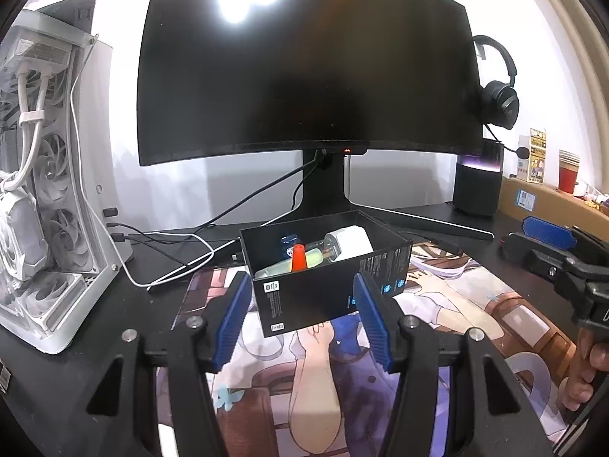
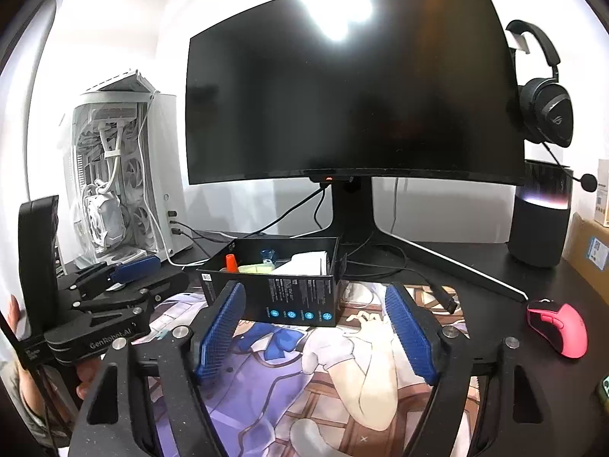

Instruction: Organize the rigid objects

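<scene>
**Both grippers empty, box looks pretty much loaded**

Jaws first: both sets stand apart with nothing between the blue pads. The left gripper frames the near corner of the black box low in the middle of its view, but the pads aren't pressing on it. The right gripper sits spread even wider over the printed desk mat, box just beyond its tips.

That box sits open-topped at the mat's far edge, dead centre of both frames, right in front of the monitor stand. Inside I can make out an orange cone-shaped cap, something pale green lying flat beside it, a white blocky item toward the right, and a small blue thing at the back that I can't identify. Stuff lies jumbled rather than stacked, so my guess is the box is just the catch-all bin, parked centrally so either hand reaches it.

Further out: a pink mouse sits on the bare desk at the right of the right view, well apart from the box. Maybe that's next, maybe it's not part of the job. White PC case at left, headset hanging at upper right, dark speaker below it. Cables run behind the box, so worth watching for snags.
</scene>
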The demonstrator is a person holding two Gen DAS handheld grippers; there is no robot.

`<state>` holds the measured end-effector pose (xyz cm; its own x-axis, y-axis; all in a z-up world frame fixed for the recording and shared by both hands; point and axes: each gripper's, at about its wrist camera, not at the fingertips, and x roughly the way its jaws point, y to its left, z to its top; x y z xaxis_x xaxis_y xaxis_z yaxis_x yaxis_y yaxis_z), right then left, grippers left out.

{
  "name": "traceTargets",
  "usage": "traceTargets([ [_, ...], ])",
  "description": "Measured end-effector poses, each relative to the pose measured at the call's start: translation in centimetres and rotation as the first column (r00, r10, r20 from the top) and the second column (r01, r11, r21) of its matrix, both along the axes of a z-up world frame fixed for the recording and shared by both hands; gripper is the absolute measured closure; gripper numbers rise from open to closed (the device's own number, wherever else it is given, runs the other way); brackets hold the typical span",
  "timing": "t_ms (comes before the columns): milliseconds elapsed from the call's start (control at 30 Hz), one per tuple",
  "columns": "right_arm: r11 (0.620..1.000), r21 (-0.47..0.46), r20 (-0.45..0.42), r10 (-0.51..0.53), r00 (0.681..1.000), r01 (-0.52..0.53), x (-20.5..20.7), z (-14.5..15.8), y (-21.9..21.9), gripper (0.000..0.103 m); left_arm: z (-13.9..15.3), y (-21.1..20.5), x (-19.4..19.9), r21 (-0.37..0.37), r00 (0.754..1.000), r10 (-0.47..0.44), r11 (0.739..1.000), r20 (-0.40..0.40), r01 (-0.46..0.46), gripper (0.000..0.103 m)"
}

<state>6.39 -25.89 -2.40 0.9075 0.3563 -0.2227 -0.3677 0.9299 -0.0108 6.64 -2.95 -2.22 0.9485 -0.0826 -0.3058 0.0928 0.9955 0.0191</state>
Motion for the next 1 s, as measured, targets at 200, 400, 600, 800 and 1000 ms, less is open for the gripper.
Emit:
traceTargets([
  [200,1.0,0.011,0.012,-0.018,1.0,0.018,0.0,-0.3,-0.3,0.021,0.1,0.4,0.0,-0.026,1.0,-0.014,1.0,-0.002,0.014,0.046],
  [400,0.997,-0.049,0.041,-0.064,0.997,0.066,-0.3,-0.4,0.7,0.009,0.4,0.7,-1.7,-0.032,0.995,0.051,0.998,0.081,-0.048,0.0],
  [600,0.997,-0.05,0.04,-0.064,0.997,0.066,-0.1,-0.4,0.7,0.003,0.3,0.7,-1.1,-0.031,0.998,0.033,0.999,0.055,-0.031,0.0],
  [800,0.996,-0.052,0.041,-0.068,0.997,0.07,-0.1,-0.4,0.8,0.001,0.2,1.2,-0.7,-0.061,0.999,0.031,0.998,0.034,-0.029,0.0],
  [1000,0.996,-0.05,0.037,-0.068,0.997,0.07,0.1,-0.4,0.7,0.001,0.2,0.9,-1.1,-0.049,0.998,0.019,0.999,0.054,-0.016,0.0],
])
